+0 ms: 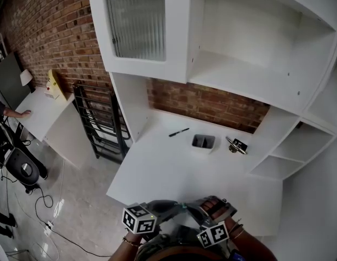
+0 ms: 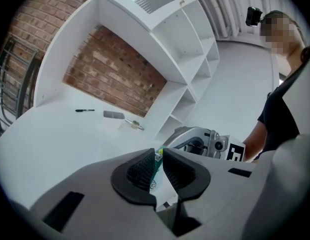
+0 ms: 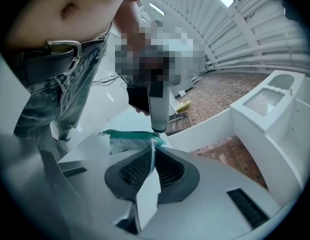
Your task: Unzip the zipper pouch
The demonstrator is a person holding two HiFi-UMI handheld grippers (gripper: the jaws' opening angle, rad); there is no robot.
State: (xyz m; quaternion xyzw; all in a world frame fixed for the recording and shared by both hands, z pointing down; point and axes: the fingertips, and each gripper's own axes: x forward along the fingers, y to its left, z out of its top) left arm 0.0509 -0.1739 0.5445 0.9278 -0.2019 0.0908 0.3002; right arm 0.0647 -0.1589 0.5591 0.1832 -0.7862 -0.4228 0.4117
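Note:
A white zipper pouch (image 3: 123, 143) with a green zipper strip (image 3: 131, 133) hangs in the air between my two grippers, low and close to my body above the front edge of the white desk (image 1: 157, 167). My right gripper (image 3: 154, 148) is shut on the pouch's edge just below the zipper end. My left gripper (image 2: 159, 152) has its pads (image 2: 141, 170) closed on the green-edged pouch (image 2: 156, 165). In the head view the left gripper (image 1: 176, 205) and right gripper (image 1: 194, 207) meet tip to tip, and the pouch is mostly hidden there.
On the desk, towards the brick back wall, lie a black pen (image 1: 179, 132), a small grey holder (image 1: 203, 142) and a small metal object (image 1: 236, 145). White shelves (image 1: 277, 162) rise at the right, a cabinet (image 1: 141, 26) overhead. A black rack (image 1: 98, 121) stands at the left.

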